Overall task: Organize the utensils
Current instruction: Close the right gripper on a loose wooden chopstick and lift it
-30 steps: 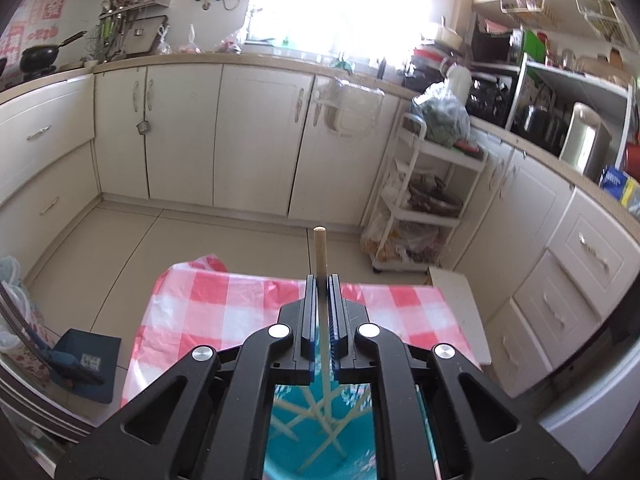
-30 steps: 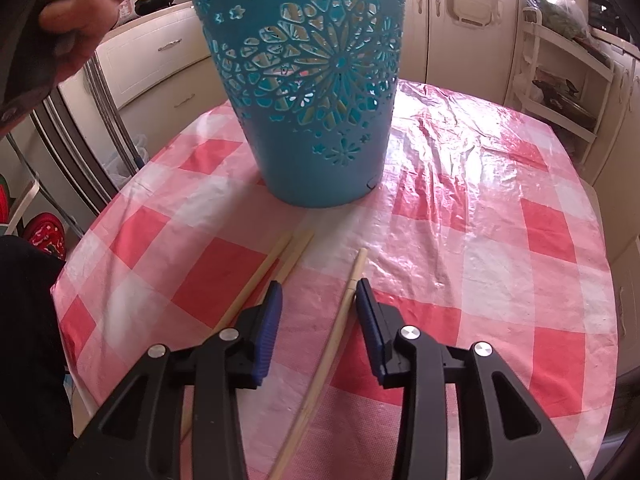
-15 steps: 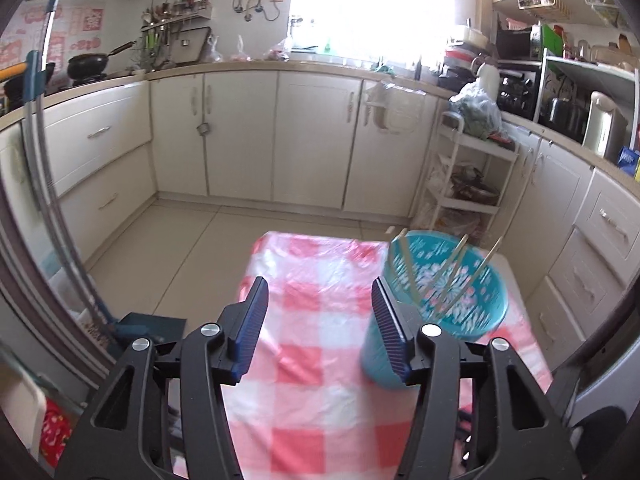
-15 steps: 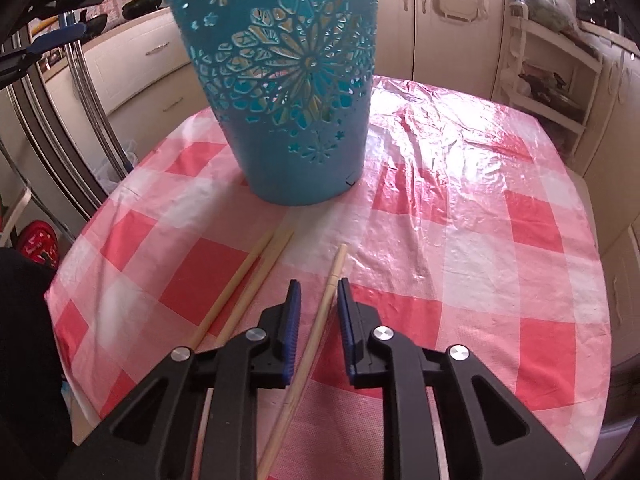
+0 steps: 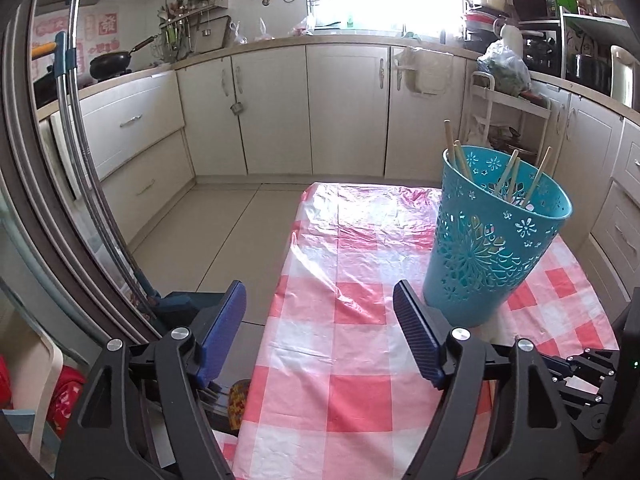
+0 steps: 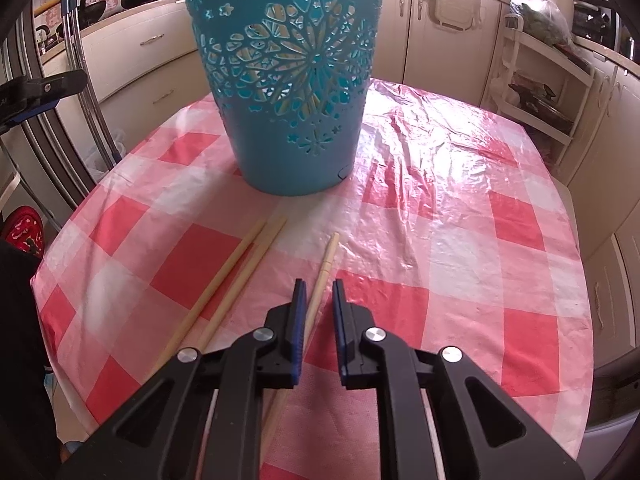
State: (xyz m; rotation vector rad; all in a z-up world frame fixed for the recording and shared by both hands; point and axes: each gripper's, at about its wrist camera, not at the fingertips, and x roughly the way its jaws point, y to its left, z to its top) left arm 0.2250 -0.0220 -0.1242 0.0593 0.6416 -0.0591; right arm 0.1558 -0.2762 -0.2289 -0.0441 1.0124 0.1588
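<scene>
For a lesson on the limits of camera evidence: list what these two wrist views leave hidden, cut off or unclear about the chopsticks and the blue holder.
- Right wrist view: the near end of the single chopstick is hidden under the closing right gripper; whether both pads press on it is unclear.
- Right wrist view: the blue holder has its rim cut off by the top edge.
- Left wrist view: the holder's wall hides the lower ends of the chopsticks inside, so their count is uncertain.

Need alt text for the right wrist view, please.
The right gripper is closing around one chopstick lying on the checked tablecloth. Two more chopsticks lie to its left, in front of a blue basket.
</scene>
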